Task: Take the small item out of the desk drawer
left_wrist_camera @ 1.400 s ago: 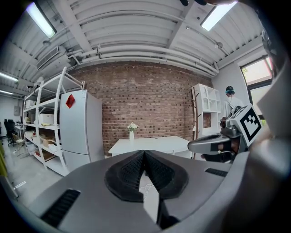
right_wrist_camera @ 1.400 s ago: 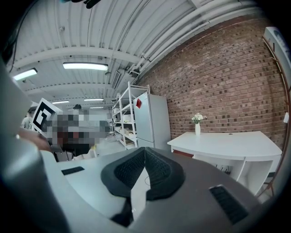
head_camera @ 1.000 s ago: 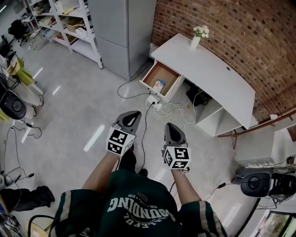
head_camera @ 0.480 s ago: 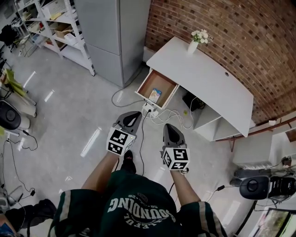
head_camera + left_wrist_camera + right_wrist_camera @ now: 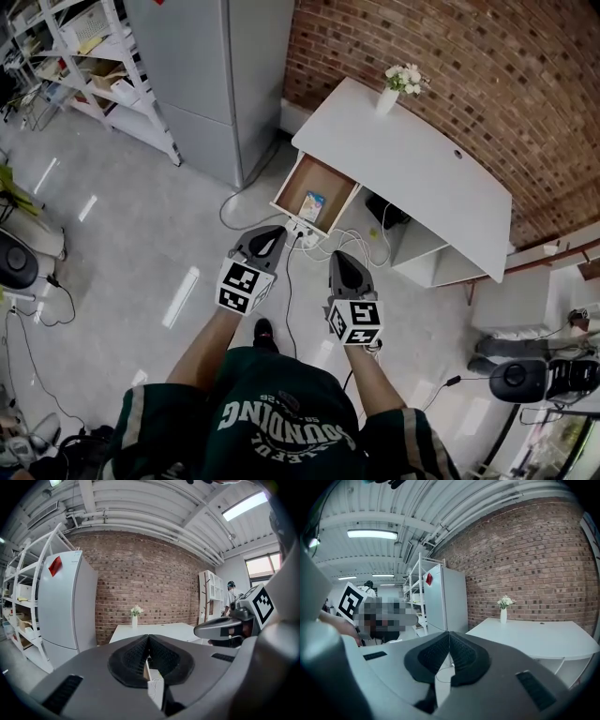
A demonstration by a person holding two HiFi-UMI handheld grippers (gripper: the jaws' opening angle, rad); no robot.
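Shelving unit [image 5: 89, 52], far left, against the wall; not involved. Grey refrigerator [image 5: 211, 75], next along, standing just beside the desk's left end. Left gripper [image 5: 270, 234]: jaws clenched pad to pad, nothing between them, pointing toward the drawer. Desk drawer [image 5: 292, 183]: already pulled out from under the left end of the desk, interior exposed. Small item [image 5: 312, 205]: a light, flat packet lying on the drawer floor toward its outer end, untouched. Power strip and cables [image 5: 307, 240]: on the floor just below the drawer front, between it and the grippers. Right gripper [image 5: 341, 258]: jaws likewise clenched and empty, held beside the left one. White desk [image 5: 422, 178]: top bare except a vase of flowers [image 5: 398, 82] at its far corner. Change noted: over the last second the drawer has come nearer to both grippers in the head view, so the approach is under way; neither gripper is yet over the drawer, and one must open before any grasp.
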